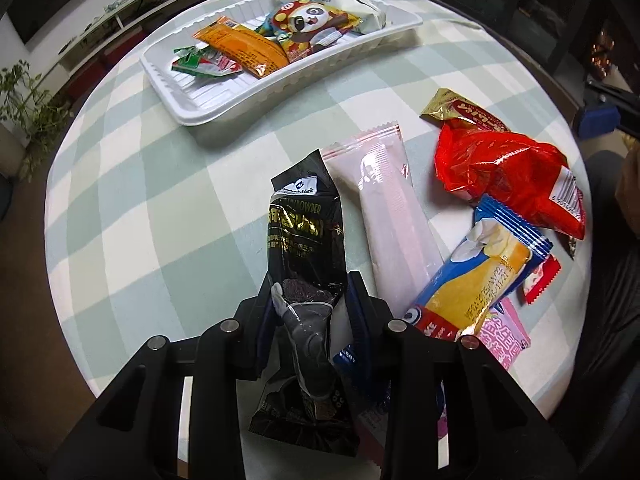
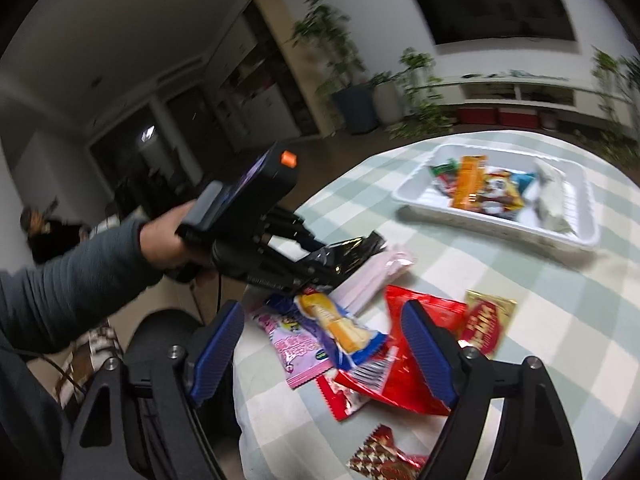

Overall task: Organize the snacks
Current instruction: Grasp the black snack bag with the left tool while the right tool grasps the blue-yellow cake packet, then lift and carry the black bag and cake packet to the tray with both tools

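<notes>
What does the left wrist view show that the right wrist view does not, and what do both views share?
Only the left wrist view shows the left gripper closed around the black packet, with its printed front readable. Only the right wrist view shows the open right gripper, the person's left hand on the other tool, and a red-and-gold patterned packet near the table edge. Both show the white tray of snacks, the red bag and the pale pink packet.

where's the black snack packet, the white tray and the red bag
black snack packet [image 1: 304, 236], left wrist view, on its printed front above the tongs
white tray [image 1: 224, 114], left wrist view, on its near rim
red bag [image 1: 508, 172], left wrist view, on its crinkled middle
</notes>
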A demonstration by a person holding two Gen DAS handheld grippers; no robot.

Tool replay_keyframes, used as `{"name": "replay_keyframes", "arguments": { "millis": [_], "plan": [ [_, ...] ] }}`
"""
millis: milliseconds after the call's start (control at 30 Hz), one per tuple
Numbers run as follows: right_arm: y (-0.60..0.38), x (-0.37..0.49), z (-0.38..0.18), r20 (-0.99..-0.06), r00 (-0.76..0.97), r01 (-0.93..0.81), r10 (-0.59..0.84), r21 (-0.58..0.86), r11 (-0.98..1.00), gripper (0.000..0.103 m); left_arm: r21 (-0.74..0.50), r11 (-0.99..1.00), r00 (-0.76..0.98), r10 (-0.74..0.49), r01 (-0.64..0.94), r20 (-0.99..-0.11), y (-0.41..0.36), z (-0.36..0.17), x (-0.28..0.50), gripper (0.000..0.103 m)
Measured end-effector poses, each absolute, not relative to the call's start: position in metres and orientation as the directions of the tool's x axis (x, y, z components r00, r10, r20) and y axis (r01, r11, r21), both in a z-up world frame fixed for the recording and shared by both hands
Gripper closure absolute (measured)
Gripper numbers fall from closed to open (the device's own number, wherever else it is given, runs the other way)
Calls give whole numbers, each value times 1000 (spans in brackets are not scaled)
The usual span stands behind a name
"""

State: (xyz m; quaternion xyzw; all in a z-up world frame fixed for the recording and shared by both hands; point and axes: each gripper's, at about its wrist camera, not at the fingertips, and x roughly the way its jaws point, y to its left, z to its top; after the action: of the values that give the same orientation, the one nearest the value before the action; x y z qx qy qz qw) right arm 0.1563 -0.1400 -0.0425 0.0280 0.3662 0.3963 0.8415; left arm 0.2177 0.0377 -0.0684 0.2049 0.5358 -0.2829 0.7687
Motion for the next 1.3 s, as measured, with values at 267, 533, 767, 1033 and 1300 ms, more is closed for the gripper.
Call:
{"name": "replay_keyframes", "arguments": {
  "millis": [267,533,767,1033,1300],
  "plan": [
    [-71,180,-69,-785,307,-765,539,133,630,41,-86,796,270,-302,599,-914,73,-63,211,72],
    [-50,201,-94,-886,236,-809,400,48,586,47,-139,805,270,-349,577,-897,91,-68,212,72],
    [-48,204,-103,-912,190,-817,364,59,574,49,-154,804,272,-365,574,-891,91,-70,213,72],
    [-39,208,-110,-957,145,-842,251,14,539,49,-159,806,268,-366,570,-891,90,-71,213,72],
    [-45,204,-105,-949,169,-834,265,5,551,66,-148,810,278,-358,568,-892,90,-71,213,72]
  ]
}}
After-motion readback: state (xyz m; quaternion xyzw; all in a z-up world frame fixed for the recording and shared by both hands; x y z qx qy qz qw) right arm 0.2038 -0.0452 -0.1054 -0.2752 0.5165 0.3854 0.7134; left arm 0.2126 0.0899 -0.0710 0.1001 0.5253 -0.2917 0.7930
